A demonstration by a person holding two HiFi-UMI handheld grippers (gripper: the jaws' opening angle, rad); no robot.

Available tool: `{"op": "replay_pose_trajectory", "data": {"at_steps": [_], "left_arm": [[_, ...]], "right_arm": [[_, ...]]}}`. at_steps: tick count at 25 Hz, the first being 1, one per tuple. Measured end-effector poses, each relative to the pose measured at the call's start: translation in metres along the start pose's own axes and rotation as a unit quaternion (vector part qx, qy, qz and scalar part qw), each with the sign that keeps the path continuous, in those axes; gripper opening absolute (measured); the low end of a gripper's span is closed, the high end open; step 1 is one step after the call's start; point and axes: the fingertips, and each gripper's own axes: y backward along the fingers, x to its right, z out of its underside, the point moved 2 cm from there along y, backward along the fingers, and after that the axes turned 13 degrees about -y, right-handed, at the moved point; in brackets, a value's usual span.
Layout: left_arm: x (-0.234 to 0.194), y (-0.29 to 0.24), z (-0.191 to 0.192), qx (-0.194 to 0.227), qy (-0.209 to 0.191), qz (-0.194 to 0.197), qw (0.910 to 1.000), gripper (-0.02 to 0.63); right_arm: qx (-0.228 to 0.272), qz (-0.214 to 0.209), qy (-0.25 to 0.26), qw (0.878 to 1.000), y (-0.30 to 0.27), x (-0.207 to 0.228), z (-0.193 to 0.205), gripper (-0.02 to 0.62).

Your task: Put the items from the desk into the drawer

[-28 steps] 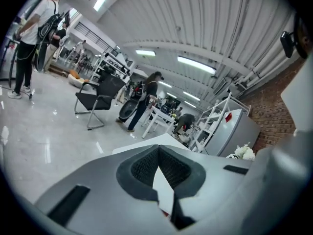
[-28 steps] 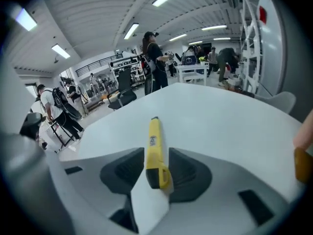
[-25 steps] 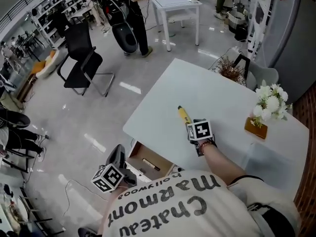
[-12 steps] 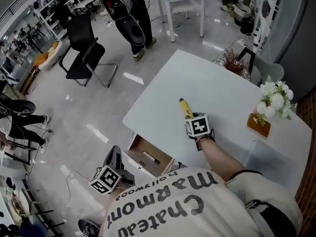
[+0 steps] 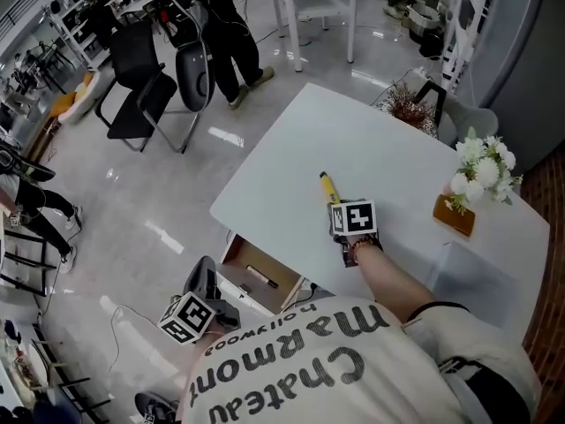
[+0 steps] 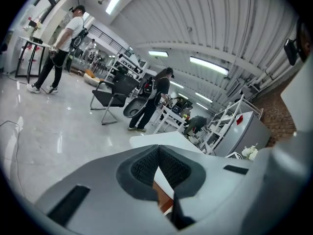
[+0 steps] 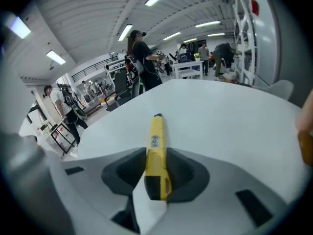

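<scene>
Nearest thing down low is the left gripper, hanging off the desk's edge just beside the open drawer. Its own view shows the pads pressed together at the tips with nothing between them.

The drawer is pulled out from under the white desk, brown inside, and the only thing I can see in it is one dark stick-shaped item lying flat on the bottom.

Up on the desk, the right gripper is clamped on the yellow tool. In its own view both pads touch the tool's black back end, and the yellow front pokes out ahead over the desktop. Can't tell if it's lifted or resting on the surface.

Further back near the far edge sits a small brown box with white flowers right by it.

Compared with a second ago, not much has changed: same grip, same spot on the desk, left gripper still by the drawer. Only the person in dark clothes in the background has drifted closer to the black chair.
</scene>
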Motion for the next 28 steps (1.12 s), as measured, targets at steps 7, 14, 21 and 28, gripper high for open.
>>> {"op": "replay_pose_trajectory", "data": {"at_steps": [7, 14, 21, 28], "left_arm": [[-0.004, -0.001, 0.001, 0.001, 0.001, 0.018, 0.9998, 0.002], [-0.014, 0.004, -0.007, 0.002, 0.000, 0.049, 0.9988, 0.002], [-0.036, 0.021, -0.022, 0.009, -0.005, 0.074, 0.9972, 0.002], [-0.063, 0.037, -0.030, 0.010, -0.001, 0.097, 0.9952, 0.002]], "right_arm": [[-0.008, -0.013, -0.073, 0.997, 0.013, 0.000, 0.014, 0.129], [-0.009, -0.019, -0.090, 0.996, 0.029, -0.022, 0.035, 0.127], [0.011, -0.030, -0.135, 0.990, 0.048, -0.055, 0.050, 0.127], [0.034, -0.049, -0.135, 0.989, 0.071, -0.109, 0.065, 0.127]]}}
